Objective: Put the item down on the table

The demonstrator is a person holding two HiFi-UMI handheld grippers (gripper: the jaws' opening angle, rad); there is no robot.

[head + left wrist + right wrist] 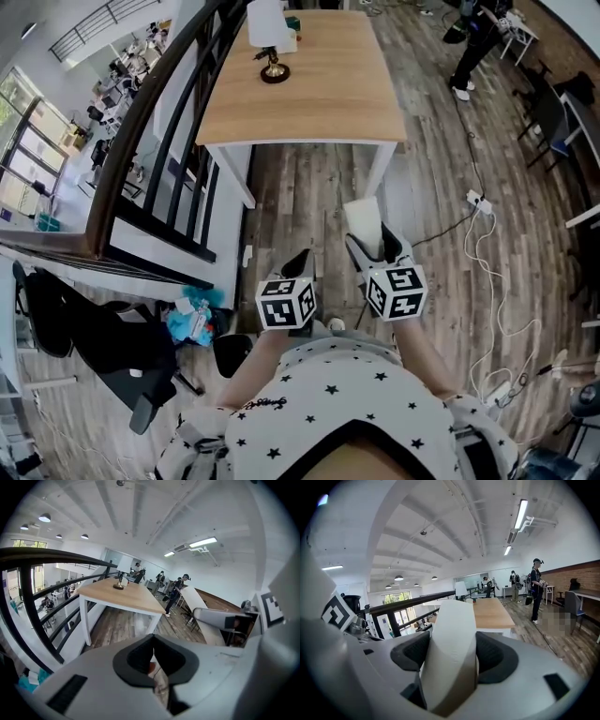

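Right tool (452, 657) clamped on a white roll (452, 630); left tool (153, 656) with jaws together, holding nothing.
Both hang above the plank floor (309, 202), well apart from the wooden surface (319, 94).

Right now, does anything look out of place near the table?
Only the loose white cables and power strip sprawled across the floor right of the table: possibly a trip hazard. The lamp on the table stands upright.

The bench (309, 103) stands ahead of you, with a lamp (274, 56) on it toward the far left. A railing (150, 131) runs along its left edge. Short of the near edge, the roll (366, 217) sits between your right hand-held gripper's (380, 248) jaws, with the left hand-held gripper (298, 267) just beside it.
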